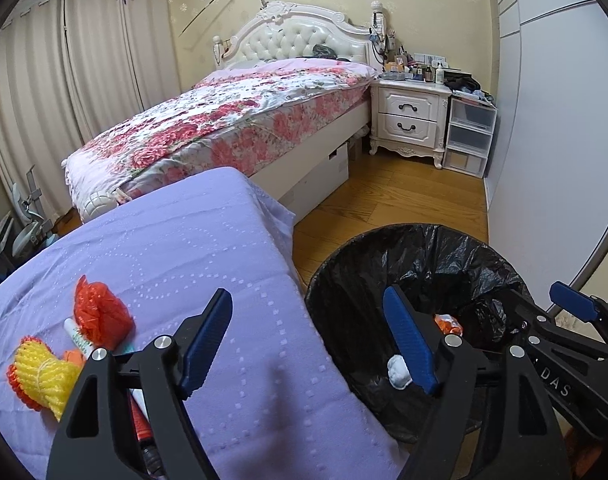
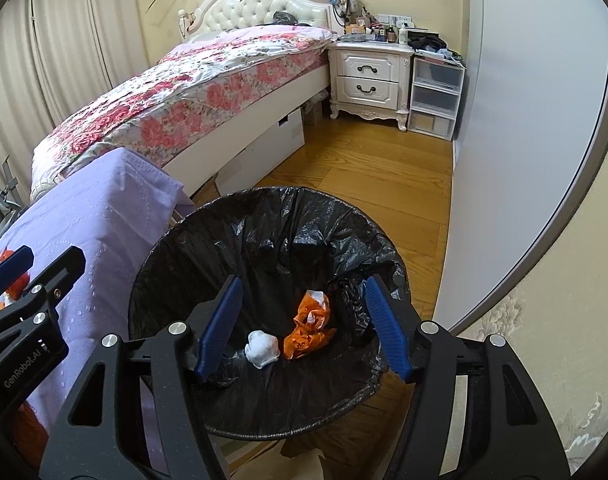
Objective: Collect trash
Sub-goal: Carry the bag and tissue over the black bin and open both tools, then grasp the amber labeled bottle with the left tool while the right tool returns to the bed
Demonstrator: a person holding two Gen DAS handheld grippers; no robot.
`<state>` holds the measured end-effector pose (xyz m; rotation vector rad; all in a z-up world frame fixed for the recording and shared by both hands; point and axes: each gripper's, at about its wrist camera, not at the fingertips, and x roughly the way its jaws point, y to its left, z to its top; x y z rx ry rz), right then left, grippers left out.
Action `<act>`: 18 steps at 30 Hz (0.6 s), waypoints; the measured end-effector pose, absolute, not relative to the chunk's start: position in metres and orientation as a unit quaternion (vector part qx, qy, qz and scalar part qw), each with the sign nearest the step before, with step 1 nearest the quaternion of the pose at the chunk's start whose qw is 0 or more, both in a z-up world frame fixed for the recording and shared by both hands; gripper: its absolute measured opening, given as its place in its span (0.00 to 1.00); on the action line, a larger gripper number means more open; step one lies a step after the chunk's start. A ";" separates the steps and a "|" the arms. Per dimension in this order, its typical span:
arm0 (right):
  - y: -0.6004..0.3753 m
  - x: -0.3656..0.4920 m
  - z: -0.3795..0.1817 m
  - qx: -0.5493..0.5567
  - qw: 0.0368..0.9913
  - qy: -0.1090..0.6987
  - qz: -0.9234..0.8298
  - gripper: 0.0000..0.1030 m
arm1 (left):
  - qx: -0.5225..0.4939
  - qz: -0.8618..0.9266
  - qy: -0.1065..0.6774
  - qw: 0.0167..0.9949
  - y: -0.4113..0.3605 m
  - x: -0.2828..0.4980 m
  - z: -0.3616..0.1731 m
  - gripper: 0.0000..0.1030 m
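Note:
A bin lined with a black bag (image 2: pixel 264 240) stands on the floor beside a table under a lilac cloth (image 1: pixel 176 248). In the bin lie a white paper wad (image 2: pixel 262 348) and an orange wrapper (image 2: pixel 309 328). My right gripper (image 2: pixel 304 328) hangs open and empty over the bin. My left gripper (image 1: pixel 307 344) is open and empty over the table's right edge. On the cloth at the left lie a crumpled red bag (image 1: pixel 100 316), a yellow and orange net (image 1: pixel 40 376) and a white tube (image 1: pixel 80 340).
A bed with a floral cover (image 1: pixel 232 120) stands behind the table. A white nightstand (image 1: pixel 407 116) and plastic drawers (image 1: pixel 467 136) stand at the far wall. A grey wardrobe door (image 1: pixel 551 120) lines the right side. Wooden floor (image 2: pixel 363 168) lies between them.

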<state>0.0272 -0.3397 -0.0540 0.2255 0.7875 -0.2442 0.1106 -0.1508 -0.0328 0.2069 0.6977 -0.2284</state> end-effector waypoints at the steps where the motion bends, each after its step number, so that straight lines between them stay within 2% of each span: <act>1: -0.339 0.025 -0.054 0.110 0.910 0.382 -0.118 0.61 | 0.100 -0.111 0.342 0.928 -0.148 0.108 -0.032 0.74; 18: -0.280 -0.034 -0.034 0.106 0.921 0.370 -0.060 0.61 | 0.075 -0.082 0.364 0.925 -0.087 0.045 -0.018 0.74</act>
